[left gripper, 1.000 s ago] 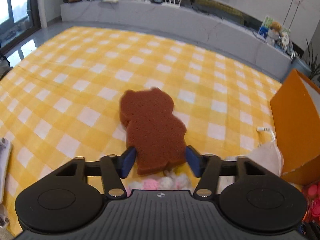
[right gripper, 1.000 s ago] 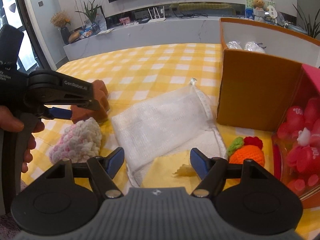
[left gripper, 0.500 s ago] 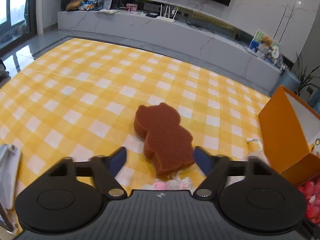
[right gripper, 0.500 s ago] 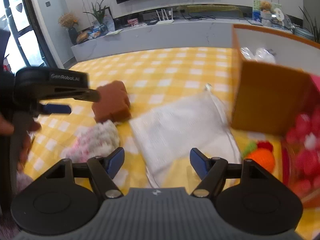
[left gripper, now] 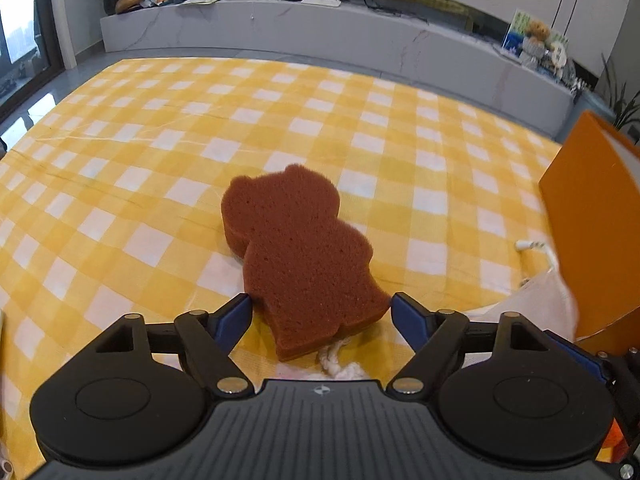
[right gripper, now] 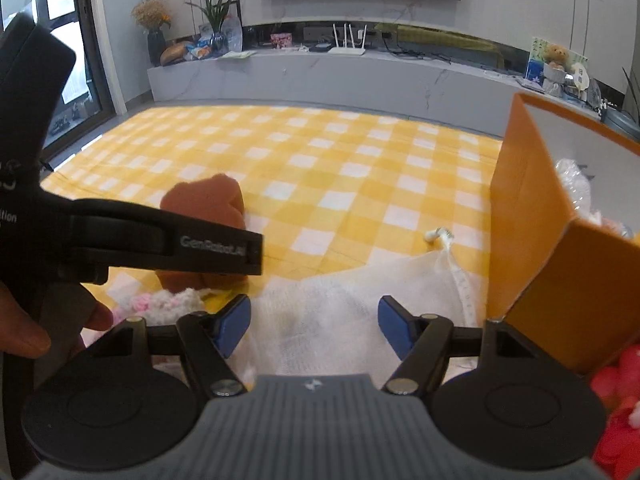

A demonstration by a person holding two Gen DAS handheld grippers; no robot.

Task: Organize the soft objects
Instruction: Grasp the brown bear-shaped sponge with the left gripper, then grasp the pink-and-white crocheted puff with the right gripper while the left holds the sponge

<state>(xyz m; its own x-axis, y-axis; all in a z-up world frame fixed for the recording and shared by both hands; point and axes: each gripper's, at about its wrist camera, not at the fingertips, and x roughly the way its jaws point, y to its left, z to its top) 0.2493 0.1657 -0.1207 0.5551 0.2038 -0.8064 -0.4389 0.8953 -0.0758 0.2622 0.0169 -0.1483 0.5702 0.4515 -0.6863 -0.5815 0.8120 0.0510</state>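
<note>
A brown bear-shaped sponge (left gripper: 296,248) lies flat on the yellow checked cloth (left gripper: 160,140). Its near end sits between the jaws of my left gripper (left gripper: 320,316), which are opening; the blue pads stand beside it without squeezing. In the right wrist view the same sponge (right gripper: 204,204) is partly hidden behind the left gripper's black finger (right gripper: 224,248). My right gripper (right gripper: 314,320) hovers over a white mesh bag (right gripper: 340,304), its jaws closing with nothing pressed between them. A pink and white yarn puff (right gripper: 168,304) lies just in front of the sponge.
An open orange box (right gripper: 528,216) stands at the right with clear wrapped items inside. Red soft pieces (right gripper: 616,400) fill the lower right corner. A person's hand (right gripper: 24,332) holds the left gripper's handle. A grey low cabinet (left gripper: 320,40) runs behind the cloth.
The left jaws have spread and let go of the sponge, which now rests on the cloth. The right gripper has shifted left over the mesh bag; the orange knitted toy has left its view.
</note>
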